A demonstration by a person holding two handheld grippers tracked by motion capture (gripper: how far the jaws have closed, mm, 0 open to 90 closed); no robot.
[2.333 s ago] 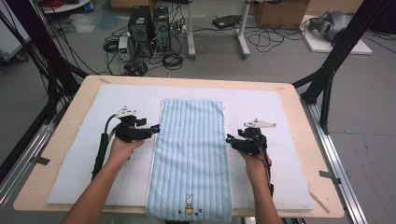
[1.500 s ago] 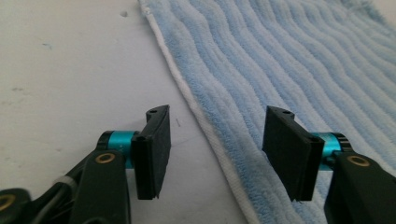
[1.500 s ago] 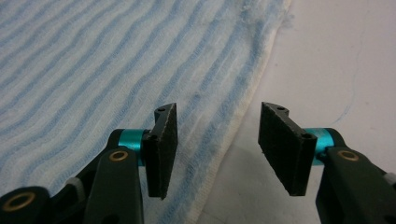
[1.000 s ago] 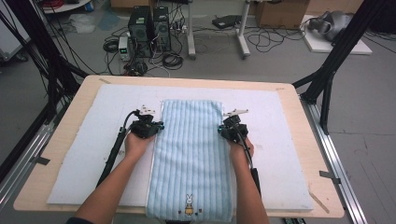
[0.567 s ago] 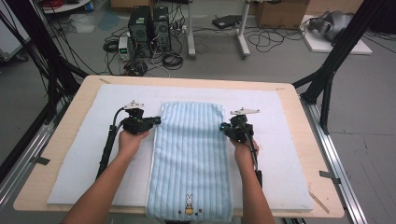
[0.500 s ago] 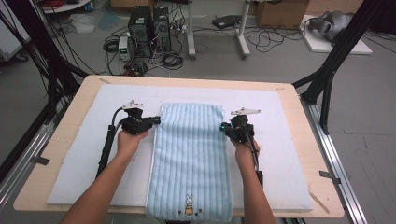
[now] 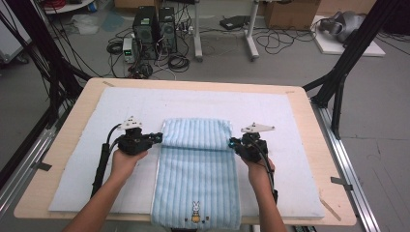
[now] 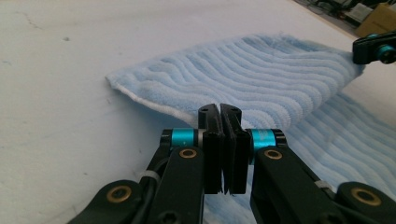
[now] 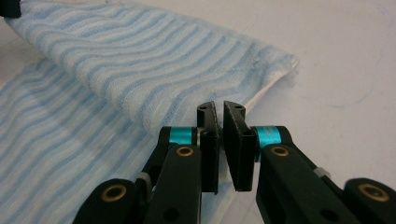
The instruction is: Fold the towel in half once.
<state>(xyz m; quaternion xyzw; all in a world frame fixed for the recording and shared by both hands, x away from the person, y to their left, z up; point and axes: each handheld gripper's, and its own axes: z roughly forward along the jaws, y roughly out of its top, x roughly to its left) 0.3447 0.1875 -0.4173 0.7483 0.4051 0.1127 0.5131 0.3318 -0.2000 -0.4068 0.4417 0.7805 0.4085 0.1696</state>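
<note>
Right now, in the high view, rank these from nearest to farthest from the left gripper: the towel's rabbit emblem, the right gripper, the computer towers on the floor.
From the left gripper:
1. Right gripper, across the towel's fold.
2. Rabbit emblem, at the towel's near end.
3. Computer towers, on the floor beyond the table.

My left gripper (image 8: pixel 223 116) and right gripper (image 9: pixel 220 114) match — black jaws, teal collars, brass-coloured screws, grey three-cornered plates on top, black cables trailing. My forearms are bare.
</note>
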